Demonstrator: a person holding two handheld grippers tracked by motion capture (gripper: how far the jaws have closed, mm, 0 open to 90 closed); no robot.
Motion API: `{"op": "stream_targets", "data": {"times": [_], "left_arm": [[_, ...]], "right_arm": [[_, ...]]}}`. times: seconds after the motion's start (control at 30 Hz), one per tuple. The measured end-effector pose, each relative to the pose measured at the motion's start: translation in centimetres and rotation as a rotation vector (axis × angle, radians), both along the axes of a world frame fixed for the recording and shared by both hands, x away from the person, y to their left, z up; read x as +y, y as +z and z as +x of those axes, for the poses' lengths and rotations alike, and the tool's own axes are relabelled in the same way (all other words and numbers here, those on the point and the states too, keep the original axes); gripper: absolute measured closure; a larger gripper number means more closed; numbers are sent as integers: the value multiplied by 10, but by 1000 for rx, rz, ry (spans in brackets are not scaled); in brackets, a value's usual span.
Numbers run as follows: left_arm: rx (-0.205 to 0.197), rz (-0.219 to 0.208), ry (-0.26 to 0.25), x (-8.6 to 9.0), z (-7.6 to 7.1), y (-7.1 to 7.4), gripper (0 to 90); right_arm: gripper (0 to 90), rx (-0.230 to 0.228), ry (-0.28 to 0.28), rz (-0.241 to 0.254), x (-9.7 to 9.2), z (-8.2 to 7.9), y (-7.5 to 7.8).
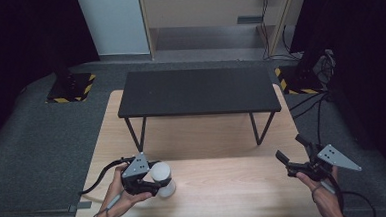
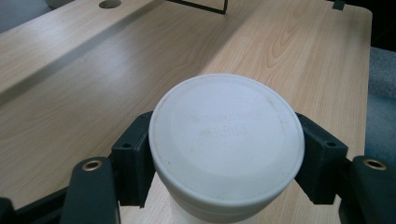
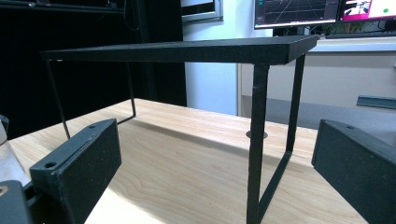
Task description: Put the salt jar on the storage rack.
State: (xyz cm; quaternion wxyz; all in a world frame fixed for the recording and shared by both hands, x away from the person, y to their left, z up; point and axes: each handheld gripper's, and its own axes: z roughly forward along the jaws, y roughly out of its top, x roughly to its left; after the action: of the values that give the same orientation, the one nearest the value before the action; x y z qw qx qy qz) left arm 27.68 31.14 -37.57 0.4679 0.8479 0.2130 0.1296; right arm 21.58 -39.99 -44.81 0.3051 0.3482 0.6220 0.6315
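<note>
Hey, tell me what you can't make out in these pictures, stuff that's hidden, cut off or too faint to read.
- Embossed wording on the white container's lid, left gripper view: too faint to read.
- The container's lower body, left gripper view: hidden under the lid and cut by the bottom edge.
- What the container holds: lid covers it.
- Monitor screens, right gripper view: cut by the top edge, too small to read.
- Black shelf underside, high view: hidden by its top.

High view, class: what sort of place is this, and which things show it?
Probably a lab or recording room: dark curtains, floor stands on hazard-striped bases, trailing cables, and monitors behind the wooden table.
</note>
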Motion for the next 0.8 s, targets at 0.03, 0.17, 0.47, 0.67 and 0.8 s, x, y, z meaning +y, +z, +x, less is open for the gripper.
{"op": "stream_targets", "data": {"times": [0.03,0.17,0.47,0.67,0.8], "left_arm": [[-1,0,0,0,0,0,317],[-2,-1,7,-1,-1,0,319],[-8,4,53,-5,-7,1,321],[-10,-20,53,-7,-8,16,322],[-17,-54,58,-7,-9,33,321]], "right_arm": [[13,0,0,0,0,0,0],[14,1,2,-2,0,0,0],[14,0,3,1,0,1,0],[14,2,5,2,0,1,0],[14,1,7,1,0,1,0]]}}
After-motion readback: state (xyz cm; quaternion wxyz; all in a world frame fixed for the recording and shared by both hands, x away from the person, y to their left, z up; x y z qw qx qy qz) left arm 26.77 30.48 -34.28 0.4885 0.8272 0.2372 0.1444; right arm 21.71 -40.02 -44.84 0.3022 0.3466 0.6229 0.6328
